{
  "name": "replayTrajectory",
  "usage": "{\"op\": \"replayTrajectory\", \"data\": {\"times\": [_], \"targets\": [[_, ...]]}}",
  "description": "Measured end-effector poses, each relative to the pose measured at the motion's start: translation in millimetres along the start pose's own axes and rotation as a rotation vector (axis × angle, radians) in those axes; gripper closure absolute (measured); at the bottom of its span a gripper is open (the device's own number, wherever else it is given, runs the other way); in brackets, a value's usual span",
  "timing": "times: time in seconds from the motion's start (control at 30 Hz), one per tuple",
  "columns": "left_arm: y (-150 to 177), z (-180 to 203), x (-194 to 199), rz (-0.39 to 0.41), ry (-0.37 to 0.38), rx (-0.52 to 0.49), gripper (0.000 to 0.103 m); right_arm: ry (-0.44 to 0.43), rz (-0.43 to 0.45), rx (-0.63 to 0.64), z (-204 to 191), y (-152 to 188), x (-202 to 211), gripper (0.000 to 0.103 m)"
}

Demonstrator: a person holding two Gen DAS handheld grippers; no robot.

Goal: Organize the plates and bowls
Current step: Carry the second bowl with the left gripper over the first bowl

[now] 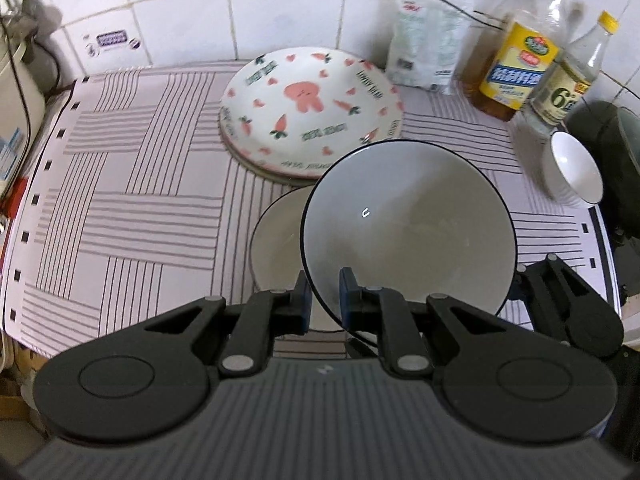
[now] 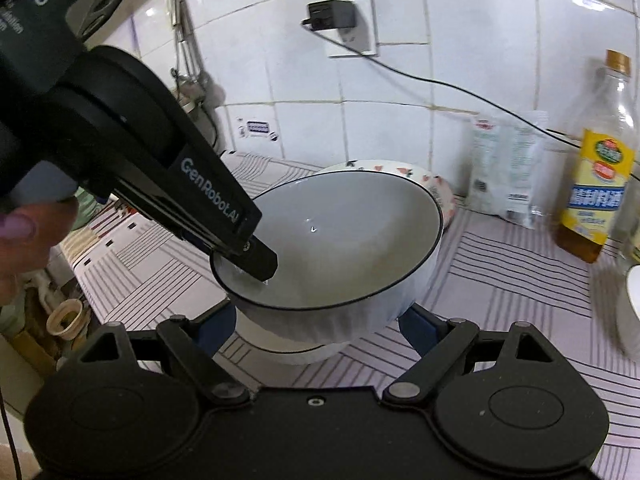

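Left tool (image 1: 324,300) clamped on near rim of the bowl (image 1: 408,224), held tilted just over a 2nd bowl (image 1: 276,232) on the desk (image 1: 120,184) – carrot plates (image 1: 310,108) behind, small bowl (image 1: 576,172) far right. Right tool (image 2: 316,328) apart, fingers either side of the bowl's base w/o gripping. Nesting spot lies directly below-left – left tool nearer.

Bowl (image 1: 408,220) above second bowl (image 1: 276,232); plate stack (image 1: 308,112) behind; bottles (image 1: 516,68) right-rear.
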State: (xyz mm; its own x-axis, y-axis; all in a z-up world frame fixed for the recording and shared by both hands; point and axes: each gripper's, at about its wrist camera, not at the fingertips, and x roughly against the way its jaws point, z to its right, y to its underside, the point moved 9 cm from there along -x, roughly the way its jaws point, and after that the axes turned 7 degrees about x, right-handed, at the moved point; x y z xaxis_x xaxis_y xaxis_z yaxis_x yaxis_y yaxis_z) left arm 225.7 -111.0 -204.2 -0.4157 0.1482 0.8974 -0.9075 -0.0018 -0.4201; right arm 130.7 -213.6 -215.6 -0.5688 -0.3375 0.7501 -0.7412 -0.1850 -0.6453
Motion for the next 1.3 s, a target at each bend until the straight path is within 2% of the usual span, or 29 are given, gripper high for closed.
{"op": "replayTrajectory", "data": {"times": [0.3, 0.63, 0.97, 1.3], "targets": [[4, -21, -18, -0.014, -0.034, 0.063, 0.091, -0.013, -0.024, 0.035, -13, 3, -16, 0.012], [4, -31, -34, -0.042, -0.070, 0.084, 0.091, 0.025, -0.111, 0.114, -22, 9, -40, 0.012], [2, -34, -46, -0.053, -0.133, 0.066, 0.091, 0.061, -0.168, 0.155, -25, 9, -49, 0.008], [5, -30, -51, -0.043, -0.176, 0.013, 0.086, 0.067, -0.144, 0.159, -24, 10, -54, 0.003]]}}
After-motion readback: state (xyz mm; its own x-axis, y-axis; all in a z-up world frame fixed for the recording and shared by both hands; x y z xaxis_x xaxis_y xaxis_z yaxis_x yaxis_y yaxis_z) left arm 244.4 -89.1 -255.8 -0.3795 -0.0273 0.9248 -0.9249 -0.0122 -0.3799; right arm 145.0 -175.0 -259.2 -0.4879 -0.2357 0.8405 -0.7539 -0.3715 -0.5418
